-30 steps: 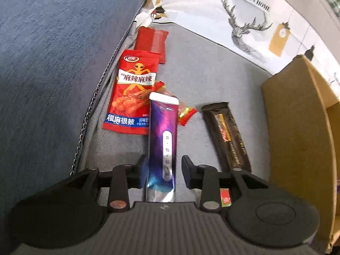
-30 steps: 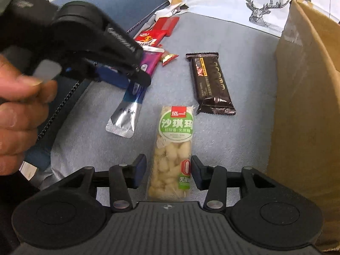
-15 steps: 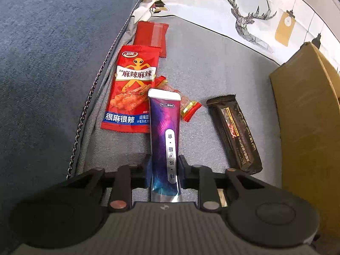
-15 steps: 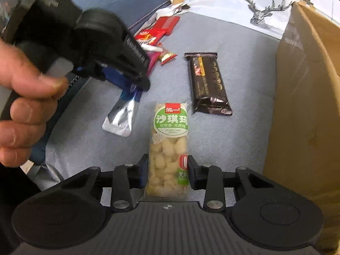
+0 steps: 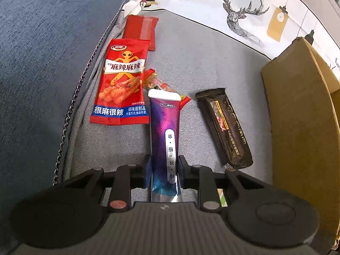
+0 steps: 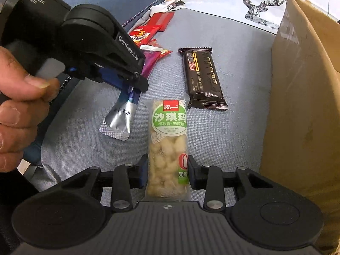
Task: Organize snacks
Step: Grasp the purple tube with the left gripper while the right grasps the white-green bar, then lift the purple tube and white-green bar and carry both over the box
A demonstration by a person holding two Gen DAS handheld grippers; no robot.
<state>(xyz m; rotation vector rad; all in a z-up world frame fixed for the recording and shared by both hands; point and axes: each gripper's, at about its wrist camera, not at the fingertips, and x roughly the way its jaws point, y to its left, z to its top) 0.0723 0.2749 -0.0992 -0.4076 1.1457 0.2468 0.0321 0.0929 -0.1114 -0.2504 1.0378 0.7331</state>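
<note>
L gripper point(image 5: 164, 170) has just been closing and clamps the purple sachet point(image 5: 164, 127) on the grey cushion point(image 5: 223, 63). R gripper point(image 6: 166, 172) has closed too and pinches the green-label bar point(image 6: 169, 144). Only R view shows the sachet's silver end; only L view shows the whole red packet point(image 5: 121, 85).

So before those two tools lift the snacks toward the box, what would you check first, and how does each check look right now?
1. Left tool closed on the purple stick pouch: ok, its jaws have just been closing and now press both sides.
2. Right tool closed on the green-label sachima bar: ok, same.
3. Held snacks free of neighbours: cannot tell; the pouch's top lies over a small red candy wrapper.
4. Dark chocolate bar out of the tools' way: ok, it lies apart from both.
5. Cardboard box within reach at the right: ok.
6. Room inside the box: cannot tell, its interior is hidden.
</note>
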